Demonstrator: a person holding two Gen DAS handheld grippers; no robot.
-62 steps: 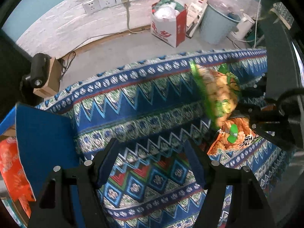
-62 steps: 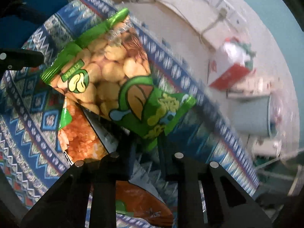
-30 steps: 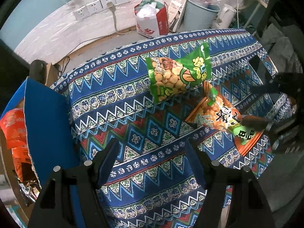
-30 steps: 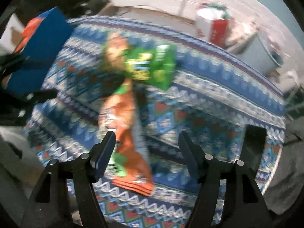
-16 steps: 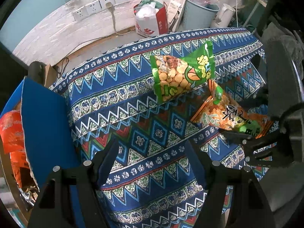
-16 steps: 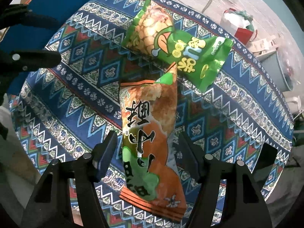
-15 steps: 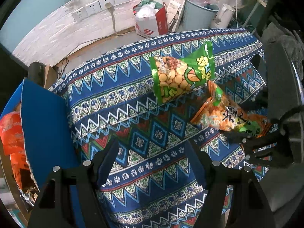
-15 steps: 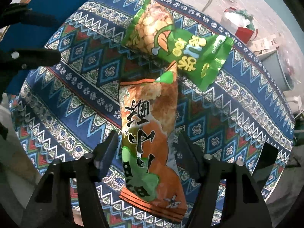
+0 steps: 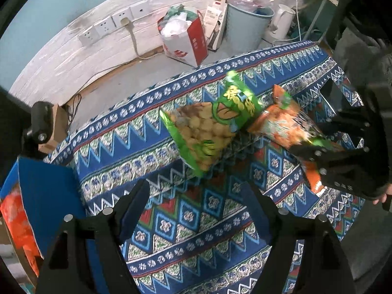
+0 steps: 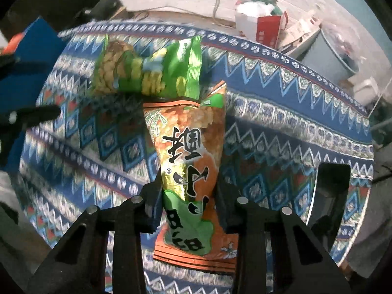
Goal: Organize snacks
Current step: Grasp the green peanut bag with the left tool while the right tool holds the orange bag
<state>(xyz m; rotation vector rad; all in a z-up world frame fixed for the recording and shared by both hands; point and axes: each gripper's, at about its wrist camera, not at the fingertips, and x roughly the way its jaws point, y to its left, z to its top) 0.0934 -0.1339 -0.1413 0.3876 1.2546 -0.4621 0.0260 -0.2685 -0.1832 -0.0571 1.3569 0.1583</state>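
Patterned blue tablecloth (image 9: pixel 152 156) with zigzag and diamond bands covers the work surface; pale floor and a white brick wall with a row of sockets (image 9: pixel 115 23) lie beyond its far edge. On the floor by the wall: a red-and-white paper bag (image 9: pixel 186 39) stuffed with white plastic, a light blue bin (image 9: pixel 245 27), a white kettle (image 9: pixel 281 22).

Right gripper (image 10: pixel 189 193): fingers closed in on the lower half of the orange snack bag (image 10: pixel 191 166), one finger pressed against each long side. Bag points away from the camera, black characters on its front, green patch near the bottom seam. In the left wrist view the same bag (image 9: pixel 286 127) looks motion-blurred, its near end between the dark fingers (image 9: pixel 313 152) at the right edge of the table.

Green snack bag (image 9: pixel 210 127) lies on the cloth just beyond the orange bag's far end; the two touch or slightly overlap at one corner, cannot tell which. In the right wrist view the green bag (image 10: pixel 149 68) sits crosswise to the orange one and is blurred.

Left gripper (image 9: pixel 198 208): fingers spread wide, holding nothing, above bare cloth, with the green bag ahead of the tips and apart from them.

Blue box (image 9: pixel 44 196) stands at the table's left end, an orange packet (image 9: pixel 17 220) showing inside it.
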